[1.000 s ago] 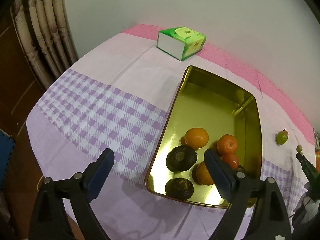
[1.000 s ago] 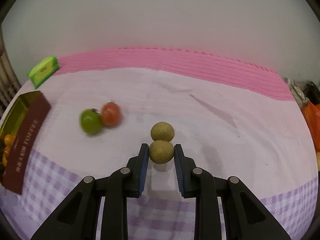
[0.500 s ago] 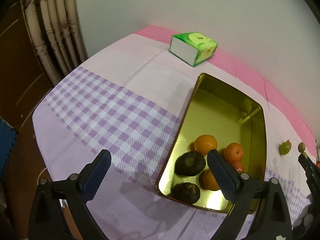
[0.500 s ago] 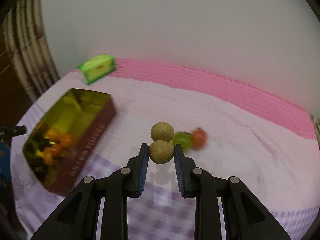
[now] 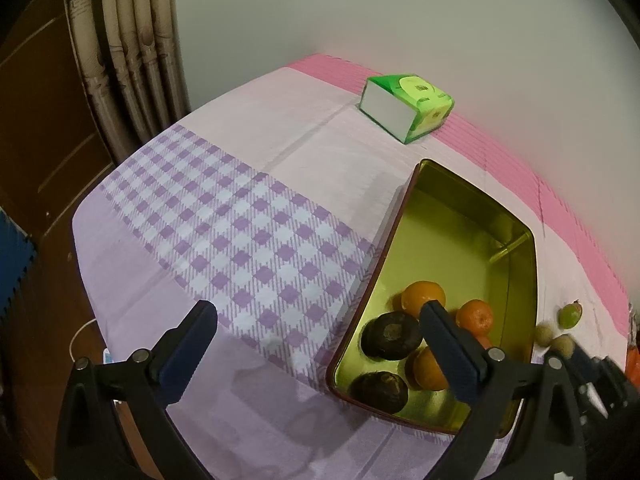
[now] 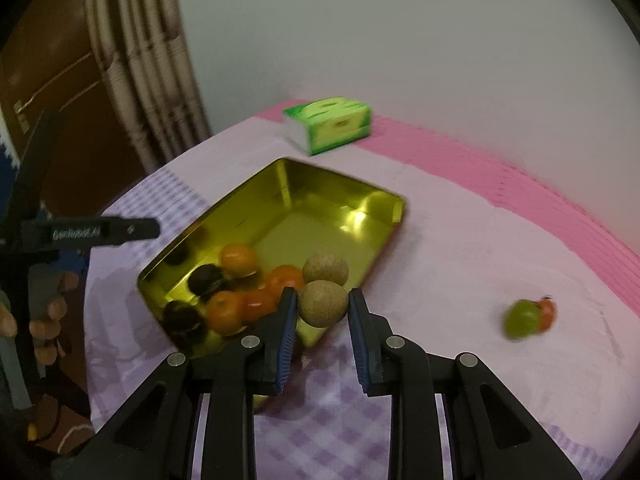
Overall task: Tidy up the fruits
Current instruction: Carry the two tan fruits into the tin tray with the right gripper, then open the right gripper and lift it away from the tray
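Observation:
My right gripper (image 6: 322,305) is shut on a pair of joined round tan fruits (image 6: 323,302) and holds them above the near right rim of the gold tin (image 6: 340,188). The tin holds several oranges (image 6: 238,258) and dark fruits (image 6: 206,278); it also shows in the left wrist view (image 5: 460,220). A green fruit (image 6: 522,318) touching a red one (image 6: 547,310) lies on the cloth to the right. My left gripper (image 5: 316,344) is open and empty, above the tin's near left corner. The tan fruits (image 5: 554,339) show at that view's right edge.
A green tissue box (image 6: 328,124) lies at the back of the table by the wall, also in the left wrist view (image 5: 408,110). A curtain (image 5: 124,48) and brown door stand to the left. The table's left edge (image 5: 86,240) drops off near my left gripper.
My right gripper has carried the tan fruits left from the open cloth to over the tin; the green and red fruits stay behind. My left gripper has drawn back and stayed open.

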`<state>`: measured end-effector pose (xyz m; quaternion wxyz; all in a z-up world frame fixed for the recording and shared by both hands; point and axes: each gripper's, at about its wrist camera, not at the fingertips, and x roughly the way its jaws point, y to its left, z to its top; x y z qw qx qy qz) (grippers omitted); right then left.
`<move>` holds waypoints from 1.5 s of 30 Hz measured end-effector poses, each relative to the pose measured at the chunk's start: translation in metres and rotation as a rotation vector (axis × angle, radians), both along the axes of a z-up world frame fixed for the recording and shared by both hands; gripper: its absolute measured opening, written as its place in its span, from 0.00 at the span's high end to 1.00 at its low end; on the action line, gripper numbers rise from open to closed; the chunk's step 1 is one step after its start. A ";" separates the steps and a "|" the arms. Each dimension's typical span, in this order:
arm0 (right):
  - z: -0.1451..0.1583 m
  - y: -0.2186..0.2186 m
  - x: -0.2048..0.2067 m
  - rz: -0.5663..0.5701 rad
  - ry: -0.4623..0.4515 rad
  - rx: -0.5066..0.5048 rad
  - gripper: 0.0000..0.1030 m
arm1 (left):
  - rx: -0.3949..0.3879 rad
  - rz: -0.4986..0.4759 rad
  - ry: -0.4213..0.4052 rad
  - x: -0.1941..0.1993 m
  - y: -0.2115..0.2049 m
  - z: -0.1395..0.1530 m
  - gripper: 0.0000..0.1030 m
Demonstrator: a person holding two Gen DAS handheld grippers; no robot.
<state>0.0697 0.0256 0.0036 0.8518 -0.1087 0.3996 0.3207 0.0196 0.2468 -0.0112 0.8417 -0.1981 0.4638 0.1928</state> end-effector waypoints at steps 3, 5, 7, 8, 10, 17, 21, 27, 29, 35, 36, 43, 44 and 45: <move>-0.008 0.011 -0.003 0.024 0.008 -0.015 0.74 | 0.003 -0.002 0.005 0.001 -0.001 -0.001 0.03; -0.013 0.015 -0.001 0.031 0.016 -0.020 0.74 | 0.010 -0.004 0.012 0.001 -0.001 -0.001 0.03; -0.019 0.018 0.001 0.034 0.022 -0.027 0.74 | 0.006 -0.004 0.016 0.001 -0.001 -0.002 0.03; -0.021 0.019 0.002 0.034 0.028 -0.028 0.74 | 0.004 -0.004 0.019 0.001 -0.001 -0.003 0.03; -0.024 0.020 0.003 0.033 0.032 -0.031 0.74 | 0.003 -0.002 0.026 0.002 0.000 -0.004 0.03; -0.033 0.023 0.007 0.035 0.048 -0.043 0.74 | 0.003 0.002 0.024 0.001 0.001 -0.004 0.03; -0.037 0.027 0.010 0.036 0.046 -0.051 0.74 | 0.004 -0.004 0.025 0.001 0.000 -0.005 0.03; -0.040 0.029 0.017 0.024 0.066 -0.040 0.74 | 0.003 -0.005 0.026 0.001 -0.001 -0.004 0.03; -0.041 0.029 0.019 0.019 0.077 -0.032 0.74 | 0.005 -0.005 0.025 0.001 -0.002 -0.004 0.03; -0.041 0.028 0.020 0.009 0.090 -0.027 0.74 | 0.006 -0.007 0.027 0.002 -0.003 -0.004 0.03; -0.041 0.027 0.019 0.008 0.092 -0.025 0.74 | 0.006 -0.007 0.027 0.002 -0.003 -0.005 0.03; -0.042 0.026 0.020 -0.005 0.108 -0.021 0.73 | 0.019 -0.017 0.024 0.003 -0.006 -0.004 0.03; -0.042 0.026 0.021 -0.006 0.112 -0.019 0.73 | 0.020 -0.019 0.024 0.003 -0.006 -0.004 0.03; -0.042 0.026 0.021 -0.006 0.115 -0.016 0.73 | 0.022 -0.021 0.025 0.003 -0.007 -0.004 0.03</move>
